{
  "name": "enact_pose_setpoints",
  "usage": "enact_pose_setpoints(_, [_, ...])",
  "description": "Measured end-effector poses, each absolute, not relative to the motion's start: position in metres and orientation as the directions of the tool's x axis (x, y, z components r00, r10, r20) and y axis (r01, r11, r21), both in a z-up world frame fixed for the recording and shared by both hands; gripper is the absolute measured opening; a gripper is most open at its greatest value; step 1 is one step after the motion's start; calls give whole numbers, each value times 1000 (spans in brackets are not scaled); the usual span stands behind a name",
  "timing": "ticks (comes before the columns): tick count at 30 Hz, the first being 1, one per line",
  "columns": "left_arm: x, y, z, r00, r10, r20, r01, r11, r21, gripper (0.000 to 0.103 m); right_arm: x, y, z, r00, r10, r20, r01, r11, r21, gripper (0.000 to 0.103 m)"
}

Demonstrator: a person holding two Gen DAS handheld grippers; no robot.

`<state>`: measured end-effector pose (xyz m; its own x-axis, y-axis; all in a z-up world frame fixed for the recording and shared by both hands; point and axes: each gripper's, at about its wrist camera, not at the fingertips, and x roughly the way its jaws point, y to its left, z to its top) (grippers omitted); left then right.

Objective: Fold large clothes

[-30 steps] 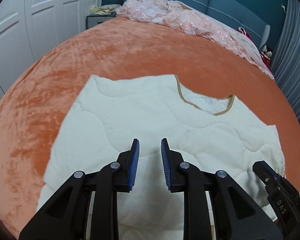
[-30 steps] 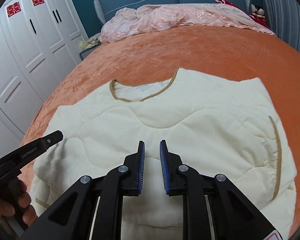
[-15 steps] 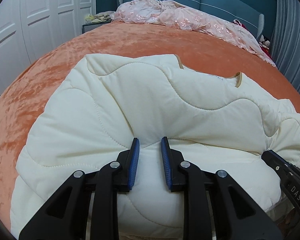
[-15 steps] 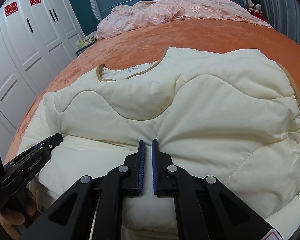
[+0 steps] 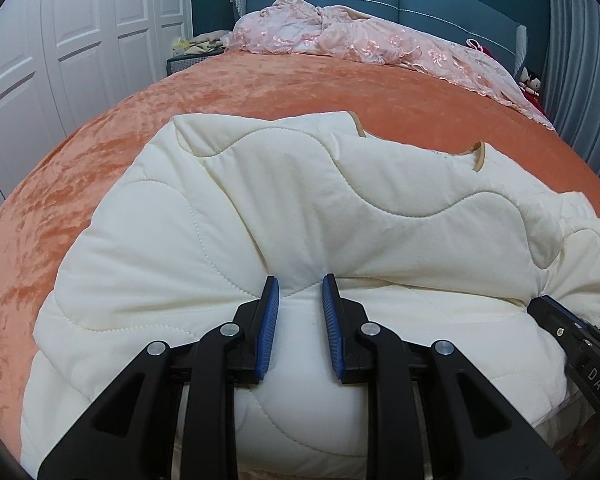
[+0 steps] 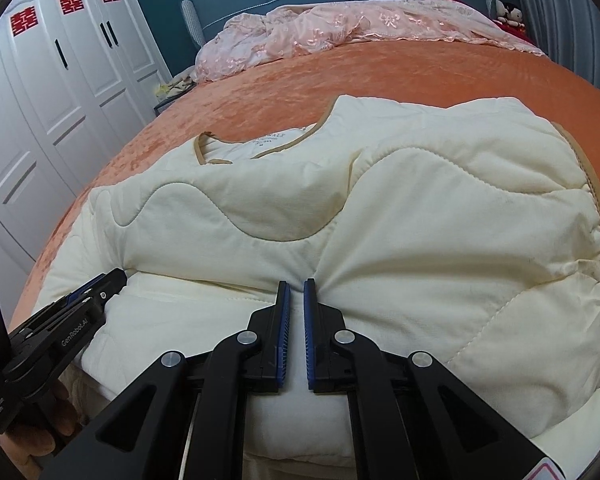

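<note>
While the cream quilted garment [image 5: 380, 216] lies on the orange bedspread [image 5: 100, 148], a fold of it bunches up against both grippers. From the left wrist view, the left gripper [image 5: 299, 284] has its jaws partly apart, padding bulging between the tips; whether it grips is unclear. From the right wrist view, the right gripper [image 6: 296, 286] is nearly closed, pinching the fold. A pink lace blanket [image 6: 340, 28] lies at twelve o'clock.

bare orange bedspread [image 5: 260, 92] beyond quilted garment [image 5: 340, 208] open; pink bedding heap [image 5: 360, 40] blocks headboard end.
</note>
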<state>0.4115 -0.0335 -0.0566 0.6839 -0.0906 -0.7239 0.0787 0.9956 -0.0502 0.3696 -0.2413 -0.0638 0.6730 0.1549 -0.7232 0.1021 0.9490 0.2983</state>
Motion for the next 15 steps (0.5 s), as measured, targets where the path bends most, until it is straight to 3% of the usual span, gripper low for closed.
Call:
enact_pose_setpoints(2, [412, -20, -39, 668, -146, -730, 77, 989, -127, 22, 368, -245, -46, 675, 166, -719, 105, 943, 316, 20])
enact_pose_setpoints(8, [453, 41, 29, 735, -154, -660, -1, 974, -228, 28, 396, -225, 17, 738, 226, -635, -14, 947, 321, 33])
enact_pose_setpoints(11, [493, 70, 33, 714, -154, -683, -86, 949, -305, 29, 435, -213, 27, 734, 303, -608, -49, 916, 398, 49])
enact_pose_setpoints(15, [542, 87, 17, 657, -185, -731, -144, 921, -361, 29, 502, -197, 20, 689, 366, -626, -35, 879, 475, 57])
